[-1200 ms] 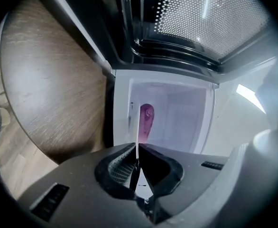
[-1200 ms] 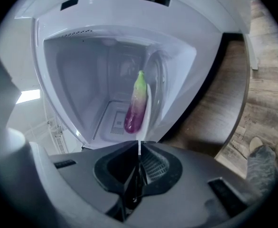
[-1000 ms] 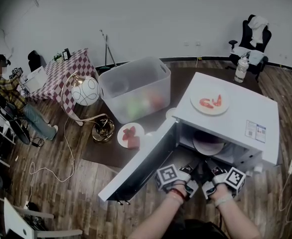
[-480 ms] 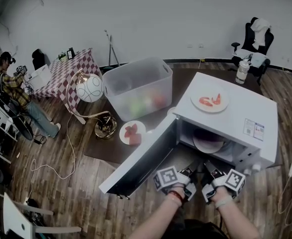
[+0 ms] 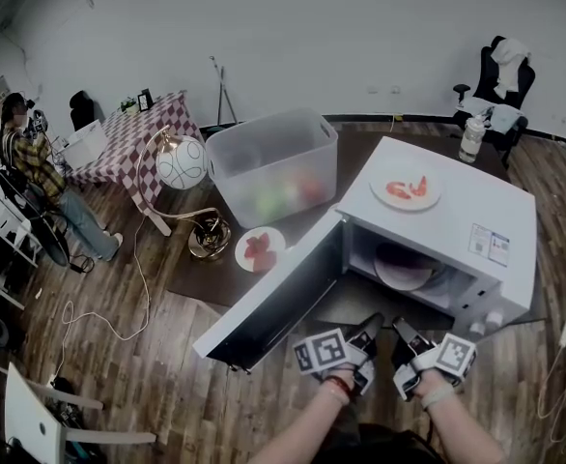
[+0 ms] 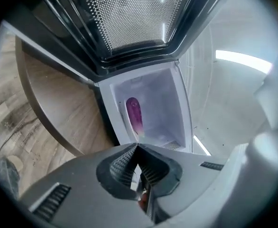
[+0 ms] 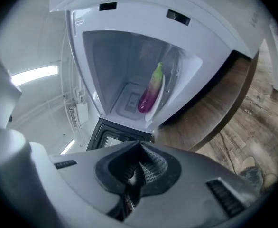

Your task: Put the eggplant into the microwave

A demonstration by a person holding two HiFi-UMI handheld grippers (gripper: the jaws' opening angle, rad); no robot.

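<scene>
Head view: I see the boxy white microwave (image 5: 476, 211) with its dark door (image 5: 281, 303) hanging open. The eggplant (image 5: 404, 256) lies on a round plate (image 5: 399, 278) on the cavity floor. Left gripper view: my left gripper (image 6: 137, 147) has its ribbed grey pads (image 6: 122, 165) pressed together on nothing, facing the glossy purple eggplant. Right gripper view: my right gripper (image 7: 140, 144) is likewise closed and empty, and the green-tipped eggplant rests along the plate's white rim

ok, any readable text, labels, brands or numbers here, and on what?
Nothing can be read.
Sticker on the microwave top: print too small.
Cubes on the left gripper and right gripper: square marker patterns, no letters.
</scene>
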